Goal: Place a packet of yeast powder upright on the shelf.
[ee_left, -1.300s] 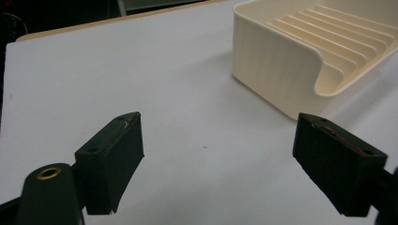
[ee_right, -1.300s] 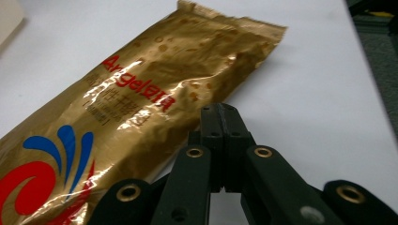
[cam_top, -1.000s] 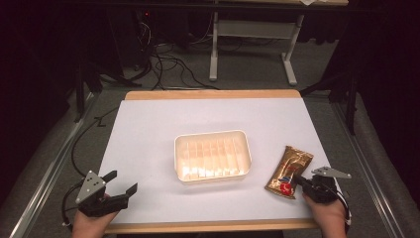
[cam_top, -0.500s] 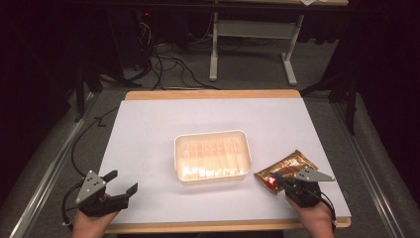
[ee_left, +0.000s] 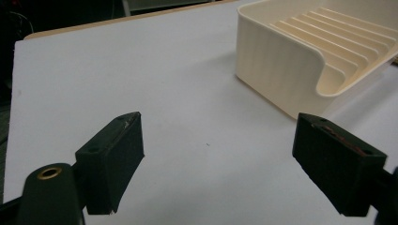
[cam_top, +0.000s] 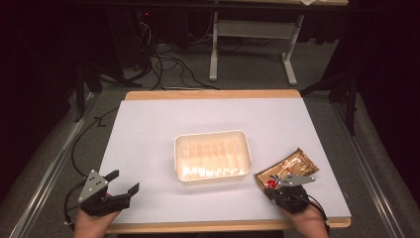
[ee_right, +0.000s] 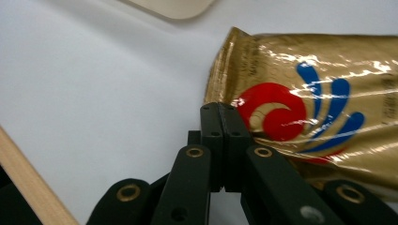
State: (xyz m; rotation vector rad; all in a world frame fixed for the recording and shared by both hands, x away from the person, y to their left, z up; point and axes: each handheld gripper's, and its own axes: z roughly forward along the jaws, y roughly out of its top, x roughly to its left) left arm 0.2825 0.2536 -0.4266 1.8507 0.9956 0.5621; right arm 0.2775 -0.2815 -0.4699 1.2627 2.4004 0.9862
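Note:
A gold foil packet (cam_top: 289, 166) with a red and blue logo lies on the white table top, just right of a cream ribbed tray (cam_top: 212, 135). My right gripper (cam_top: 271, 186) is at the packet's near left corner, near the table's front edge. In the right gripper view its jaws are pressed together at the packet's (ee_right: 319, 93) edge, and the gripper (ee_right: 220, 112) appears shut on that edge. My left gripper (cam_top: 124, 182) rests at the front left with its jaws wide apart. In the left gripper view, this gripper (ee_left: 216, 126) holds nothing, and the tray (ee_left: 281, 70) stands ahead to its right.
The white mat (cam_top: 148, 129) covers a wooden table whose front edge (cam_top: 198, 228) runs just before both hands. Beyond the table are a dark floor with cables (cam_top: 168, 69) and a metal table leg (cam_top: 214, 54).
My right gripper has moved left and closed at the packet's corner. The packet has swung round and shifted left, toward the tray. The left gripper has stayed put.

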